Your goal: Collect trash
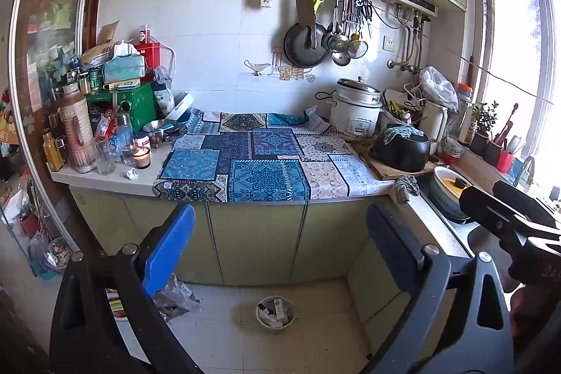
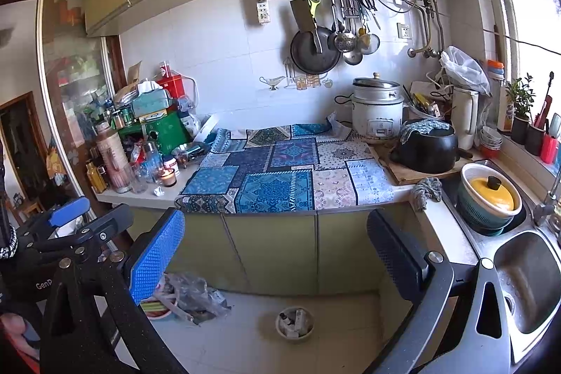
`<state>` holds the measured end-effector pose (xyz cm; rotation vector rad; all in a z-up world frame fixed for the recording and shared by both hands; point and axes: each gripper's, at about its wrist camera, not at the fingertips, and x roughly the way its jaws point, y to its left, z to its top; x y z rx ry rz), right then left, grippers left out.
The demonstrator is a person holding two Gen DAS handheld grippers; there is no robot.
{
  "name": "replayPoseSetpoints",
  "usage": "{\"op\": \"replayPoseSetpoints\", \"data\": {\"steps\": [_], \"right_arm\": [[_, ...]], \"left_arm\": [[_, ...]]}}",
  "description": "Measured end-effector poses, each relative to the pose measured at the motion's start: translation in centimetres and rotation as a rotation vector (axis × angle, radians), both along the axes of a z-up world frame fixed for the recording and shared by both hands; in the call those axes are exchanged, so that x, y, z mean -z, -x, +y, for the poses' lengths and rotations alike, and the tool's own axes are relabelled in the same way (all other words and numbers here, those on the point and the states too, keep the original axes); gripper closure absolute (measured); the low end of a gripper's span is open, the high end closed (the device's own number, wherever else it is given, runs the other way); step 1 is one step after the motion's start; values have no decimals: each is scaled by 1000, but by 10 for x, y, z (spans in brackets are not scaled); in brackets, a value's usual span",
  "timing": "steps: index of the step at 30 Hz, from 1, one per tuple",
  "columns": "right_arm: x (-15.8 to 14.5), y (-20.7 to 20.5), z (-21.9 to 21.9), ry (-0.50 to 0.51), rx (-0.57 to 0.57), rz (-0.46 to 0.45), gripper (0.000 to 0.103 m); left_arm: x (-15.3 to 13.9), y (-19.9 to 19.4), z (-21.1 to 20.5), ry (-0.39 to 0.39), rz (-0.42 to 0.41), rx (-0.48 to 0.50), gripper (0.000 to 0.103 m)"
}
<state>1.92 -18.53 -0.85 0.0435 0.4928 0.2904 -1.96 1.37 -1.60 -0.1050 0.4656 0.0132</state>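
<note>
Presently, left wrist view: the left tool [image 1: 277, 240] is hanging with its jaws spread wide and gripping nothing, its blue pad [image 1: 168, 251] facing the green cabinet doors [image 1: 256, 240] below the bench [image 1: 105, 179]. A crumpled white paper scrap [image 1: 132, 174] is lying on the bare bench edge, just beside a lit candle jar [image 1: 142, 156] and an empty drinking glass [image 1: 104, 155]. A blue patchwork cloth [image 1: 259, 163] is covering the middle of the bench; a white rice cooker [image 1: 356, 113] and a black pot [image 1: 401, 146] are sitting to its right. A small round waste bin [image 1: 275, 312] is standing on the tiled floor, already holding scraps, with a crumpled plastic bag [image 1: 175, 298] lying on the floor to its left. The right tool [image 1: 505, 219] is showing at the right edge; its state cannot be told from here.

Right wrist view: the right tool [image 2: 277, 247] is likewise gaping wide and empty. The paper scrap [image 2: 159, 191] is lying near the candle jar [image 2: 169, 177]. The waste bin [image 2: 295, 324] is sitting on the floor, the plastic bag [image 2: 193, 298] to its left. A yellow-lidded pot [image 2: 491, 193] is resting in a colander in the sink [image 2: 526, 283]. The left tool [image 2: 80, 219] is showing at the left edge.
</note>
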Motion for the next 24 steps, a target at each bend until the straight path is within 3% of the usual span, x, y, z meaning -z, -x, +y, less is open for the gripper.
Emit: {"op": "replayPoseSetpoints", "data": {"steps": [24], "right_arm": [[3,-16,9,-9,49,5,0]], "left_arm": [[3,-24,11,10,20,51,5]]}}
